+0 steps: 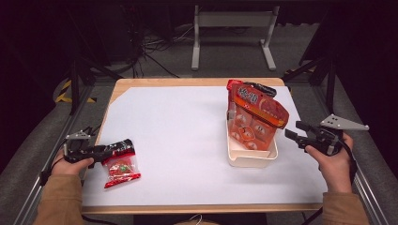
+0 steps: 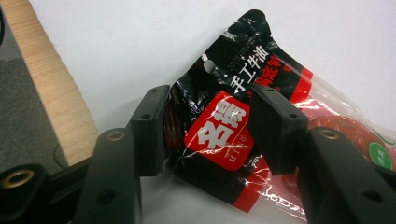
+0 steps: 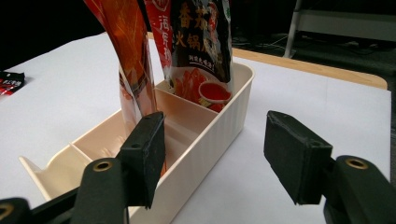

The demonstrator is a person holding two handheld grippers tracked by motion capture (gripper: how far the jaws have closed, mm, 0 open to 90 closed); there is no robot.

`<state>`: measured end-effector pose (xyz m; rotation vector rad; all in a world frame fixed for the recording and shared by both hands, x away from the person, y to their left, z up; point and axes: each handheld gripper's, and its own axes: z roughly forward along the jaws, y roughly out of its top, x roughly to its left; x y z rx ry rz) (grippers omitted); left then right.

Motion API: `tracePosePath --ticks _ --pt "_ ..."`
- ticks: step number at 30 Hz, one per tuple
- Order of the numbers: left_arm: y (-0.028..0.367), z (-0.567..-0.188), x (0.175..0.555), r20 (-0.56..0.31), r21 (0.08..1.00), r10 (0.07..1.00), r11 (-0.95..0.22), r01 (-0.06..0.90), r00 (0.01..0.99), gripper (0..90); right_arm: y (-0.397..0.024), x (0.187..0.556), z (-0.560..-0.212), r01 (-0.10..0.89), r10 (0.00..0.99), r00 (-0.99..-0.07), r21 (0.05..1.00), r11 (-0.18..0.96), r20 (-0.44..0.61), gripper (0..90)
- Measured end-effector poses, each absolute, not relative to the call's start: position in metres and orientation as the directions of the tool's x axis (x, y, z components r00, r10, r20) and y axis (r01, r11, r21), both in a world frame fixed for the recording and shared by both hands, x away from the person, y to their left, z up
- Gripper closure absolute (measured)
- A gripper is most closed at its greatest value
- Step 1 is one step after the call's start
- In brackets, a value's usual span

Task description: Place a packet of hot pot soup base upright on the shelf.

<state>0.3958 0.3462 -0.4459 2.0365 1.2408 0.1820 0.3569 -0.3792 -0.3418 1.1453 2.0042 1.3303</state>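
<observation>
A small sauce packet (image 1: 121, 164), black at the top and red and clear below, lies flat near the table's front left corner. My left gripper (image 1: 110, 151) reaches level along the table to its black top. In the left gripper view the packet's black end (image 2: 219, 135) sits between the jaws of my left gripper (image 2: 210, 93), whose pads flank it without clearly pressing. At the right, a cream divided tray (image 1: 251, 159) holds upright red and orange packets (image 1: 256, 112). My right gripper (image 1: 293, 130) hovers open just right of the tray, with nothing between its jaws.
In the right gripper view the tray's ribbed wall (image 3: 205, 135) is close ahead of my right gripper (image 3: 215, 121), with an orange packet (image 3: 133, 51) and a dark packet (image 3: 201, 42) standing in it. White paper (image 1: 178, 136) covers the wooden table (image 1: 141, 82).
</observation>
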Motion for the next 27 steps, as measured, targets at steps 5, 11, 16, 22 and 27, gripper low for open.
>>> tracePosePath --ticks 5,11,16,22,27 --pt "0.348 -0.448 0.396 -0.267 0.637 0.815 -0.251 0.729 0.514 55.4 -0.379 0.357 -0.342 0.38 0.84 -0.54 0.907 0.184 0.056 38.9" --pt "0.347 -0.449 0.393 -0.226 0.639 0.841 -0.254 0.726 0.492 72.5 -0.379 0.356 -0.34 0.374 0.839 -0.541 0.91 0.178 0.058 39.1" --pt "0.347 -0.448 0.392 -0.209 0.656 0.847 -0.249 0.712 0.489 83.3 -0.38 0.352 -0.335 0.364 0.84 -0.54 0.914 0.18 0.049 43.7" --pt "0.349 -0.44 0.391 -0.209 0.679 0.845 -0.237 0.695 0.492 89.0 -0.38 0.347 -0.328 0.361 0.842 -0.538 0.914 0.187 0.04 49.5" --pt "0.348 -0.429 0.388 -0.201 0.709 0.841 -0.229 0.667 0.502 89.7 -0.381 0.345 -0.326 0.356 0.841 -0.54 0.914 0.193 0.033 51.0"
